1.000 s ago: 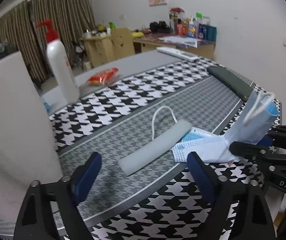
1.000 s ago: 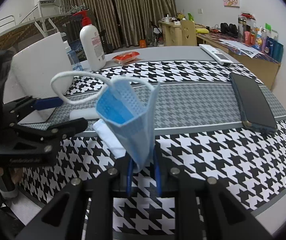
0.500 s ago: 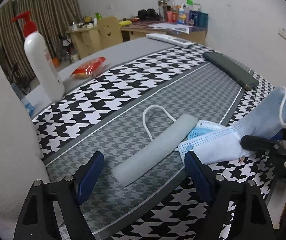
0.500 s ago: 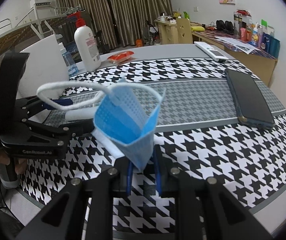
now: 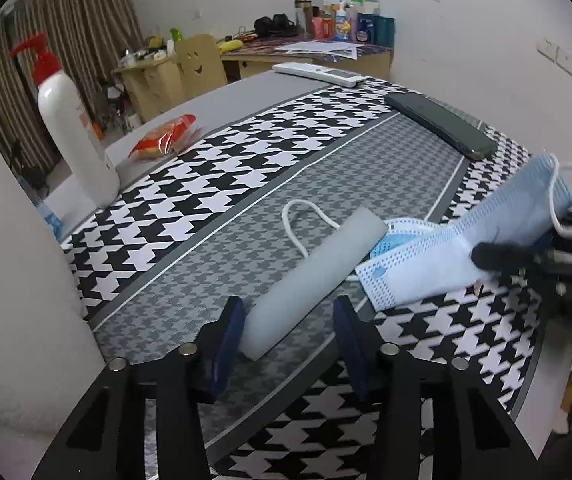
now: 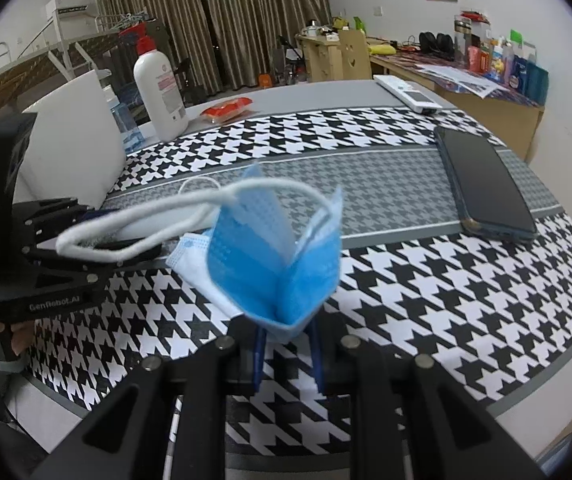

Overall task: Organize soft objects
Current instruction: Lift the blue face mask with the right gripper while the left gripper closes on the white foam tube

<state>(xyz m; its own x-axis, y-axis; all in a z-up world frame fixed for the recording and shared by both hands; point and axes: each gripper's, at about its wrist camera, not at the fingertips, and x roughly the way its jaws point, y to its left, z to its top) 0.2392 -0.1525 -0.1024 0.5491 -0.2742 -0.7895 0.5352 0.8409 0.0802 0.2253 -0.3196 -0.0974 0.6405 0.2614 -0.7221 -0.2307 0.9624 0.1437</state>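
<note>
- Two hand-held grippers work over a table covered with a black-and-white houndstooth cloth (image 5: pixel 246 176).
- In the left wrist view, the left gripper (image 5: pixel 288 334) sits at the lower centre of the frame; its blue pads stand on both sides of the near end of a pale grey foam roll (image 5: pixel 314 280), and the jaws are closing. The left pad seems to touch the roll already, while the right pad is apart from it, though the view is not sharp enough to be sure.
- The foam roll lies on the grey middle band of the cloth, diagonal from the lower centre to the middle right. Its far end rests over a flat face mask (image 5: pixel 410 268), and a white ear loop (image 5: pixel 302 220) curls out just beside it.
- In the right wrist view, the right gripper (image 6: pixel 286 354) is at the lower centre, its narrow jaws pinching the bottom fold of a folded blue face mask (image 6: pixel 274 264). This mask stands up above the table, with its ear loops hanging to the left of the frame.
- A dark phone (image 6: pixel 482 184) lies at the right of that frame, well apart from the masks.
- A white pump bottle (image 5: pixel 74 140) with a red top stands at the upper left of the left wrist view, near a red packet (image 5: pixel 166 140).
</note>
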